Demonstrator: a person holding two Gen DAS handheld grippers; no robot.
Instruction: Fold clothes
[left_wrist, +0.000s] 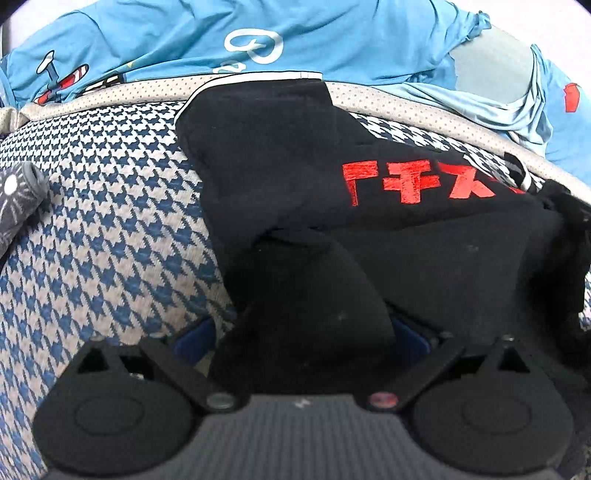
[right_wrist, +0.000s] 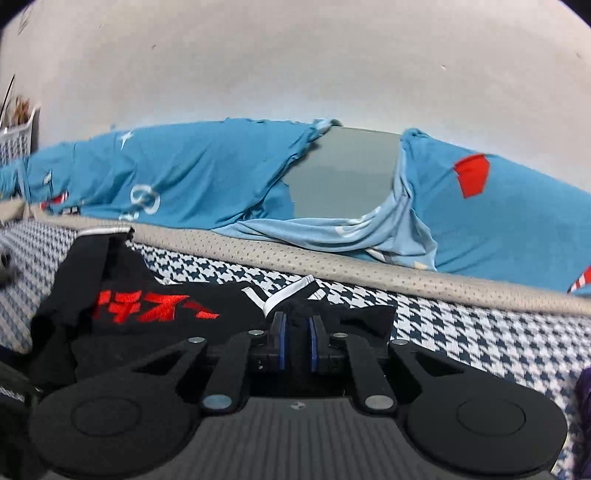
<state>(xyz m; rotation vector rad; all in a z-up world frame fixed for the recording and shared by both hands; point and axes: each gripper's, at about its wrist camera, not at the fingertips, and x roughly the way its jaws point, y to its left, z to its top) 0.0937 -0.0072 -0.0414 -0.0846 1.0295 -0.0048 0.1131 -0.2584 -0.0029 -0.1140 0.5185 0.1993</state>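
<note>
Black garment (left_wrist: 295, 177) with red lettering (left_wrist: 417, 182) lay crumpled on the houndstooth bed cover (left_wrist: 103, 229), filling the centre and right of the left wrist frame. In the right wrist frame it sat at lower left and centre.

Left gripper (left_wrist: 301, 332): a thick fold of the black cloth bulged up between the jaws at lower centre of the frame. The blue pads (left_wrist: 406, 332) were only partly visible at either side of the fold, and appeared to press against it. Jaws held fairly wide by the bunched fabric.

Right gripper (right_wrist: 297, 328): jaws narrow, nearly together, with a thin edge of the black garment pinched between the blue-lined fingers (right_wrist: 281, 328) at centre frame. A white-trimmed hem (right_wrist: 291, 291) lay just beyond the fingertips.

Behind the garment, a beige dotted band (right_wrist: 332, 262) ran across the frame. A blue printed sheet (right_wrist: 184, 173) was draped above it, against a pale wall (right_wrist: 295, 55). A grey patterned item (left_wrist: 18, 199) lay at the left edge of the left wrist frame.
</note>
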